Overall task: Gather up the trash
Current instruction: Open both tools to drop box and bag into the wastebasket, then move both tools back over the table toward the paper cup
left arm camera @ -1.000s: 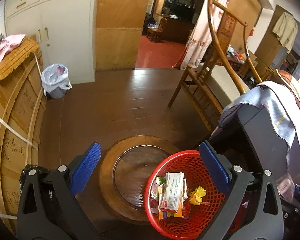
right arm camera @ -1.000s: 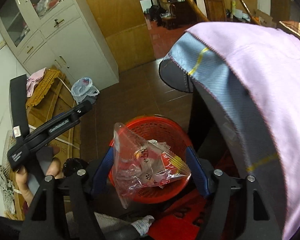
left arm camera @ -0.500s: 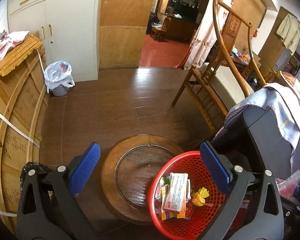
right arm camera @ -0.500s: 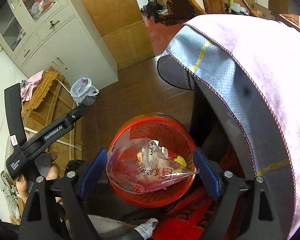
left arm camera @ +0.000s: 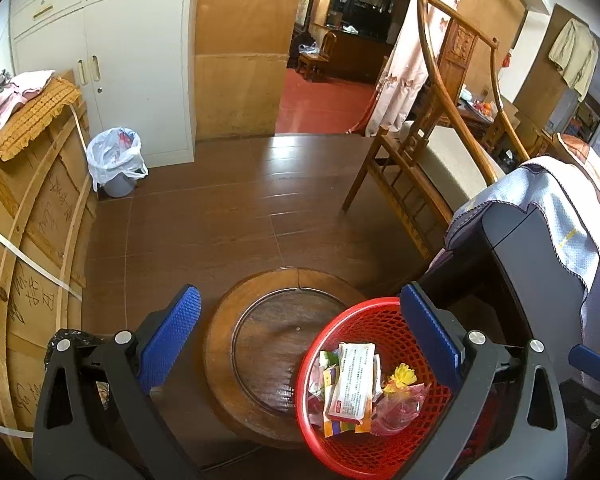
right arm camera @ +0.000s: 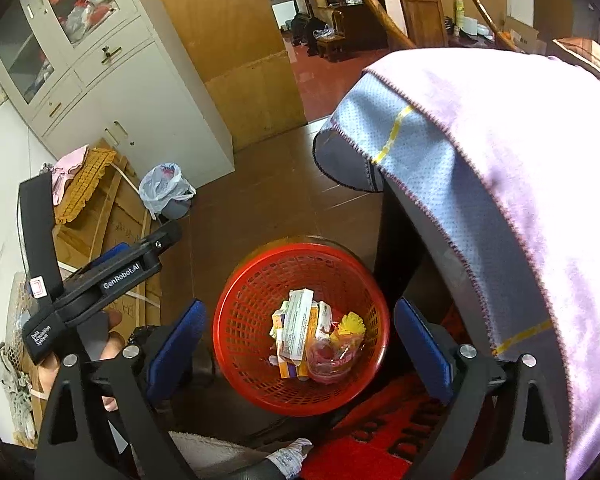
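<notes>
Clear plastic bag (right arm camera: 332,358) now dropped into red basket (right arm camera: 256,280) w/ other trash; right tool (right arm camera: 300,340) wide open, empty; left tool (left arm camera: 300,336) open, empty too.

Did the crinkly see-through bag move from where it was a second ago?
Yes. The clear plastic bag dropped from between the right gripper fingers, where it hung above the rim, down into the red basket, beside the white box.

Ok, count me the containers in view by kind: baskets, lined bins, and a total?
Red basket: 1, holding boxes and wrappers
Bag-lined bin: 1, by the white cabinet
Total: 2
</notes>
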The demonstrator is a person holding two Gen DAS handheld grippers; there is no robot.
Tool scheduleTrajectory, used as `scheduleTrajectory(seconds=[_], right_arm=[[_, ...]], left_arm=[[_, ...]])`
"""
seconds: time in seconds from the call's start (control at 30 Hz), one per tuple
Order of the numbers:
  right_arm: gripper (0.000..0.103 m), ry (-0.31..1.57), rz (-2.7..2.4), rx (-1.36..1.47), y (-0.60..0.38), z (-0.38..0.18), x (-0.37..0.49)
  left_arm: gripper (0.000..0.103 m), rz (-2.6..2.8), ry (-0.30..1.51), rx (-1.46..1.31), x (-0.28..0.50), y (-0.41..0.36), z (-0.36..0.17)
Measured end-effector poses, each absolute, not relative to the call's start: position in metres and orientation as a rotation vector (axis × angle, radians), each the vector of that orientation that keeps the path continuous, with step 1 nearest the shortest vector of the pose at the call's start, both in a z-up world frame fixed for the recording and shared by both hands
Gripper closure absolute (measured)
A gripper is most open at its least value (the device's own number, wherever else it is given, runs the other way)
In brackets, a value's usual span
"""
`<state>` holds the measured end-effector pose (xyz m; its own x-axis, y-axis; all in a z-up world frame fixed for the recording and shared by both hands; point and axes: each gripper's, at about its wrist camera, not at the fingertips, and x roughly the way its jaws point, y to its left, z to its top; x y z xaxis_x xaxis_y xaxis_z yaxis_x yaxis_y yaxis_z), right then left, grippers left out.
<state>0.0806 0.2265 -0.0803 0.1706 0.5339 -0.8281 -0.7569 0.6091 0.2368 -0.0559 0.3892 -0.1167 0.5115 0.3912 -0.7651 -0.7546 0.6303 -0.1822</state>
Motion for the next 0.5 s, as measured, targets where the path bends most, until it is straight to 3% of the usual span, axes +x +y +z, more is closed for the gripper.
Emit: scheduleTrajectory(seconds=[0.5], right_arm=[[0.010, 0.873, 0.851, -0.150, 0.140, -0.013, 0.069]], left_arm=[[0.007, 0.628, 0.635, -0.414, -0.053, 0.329, -0.054]])
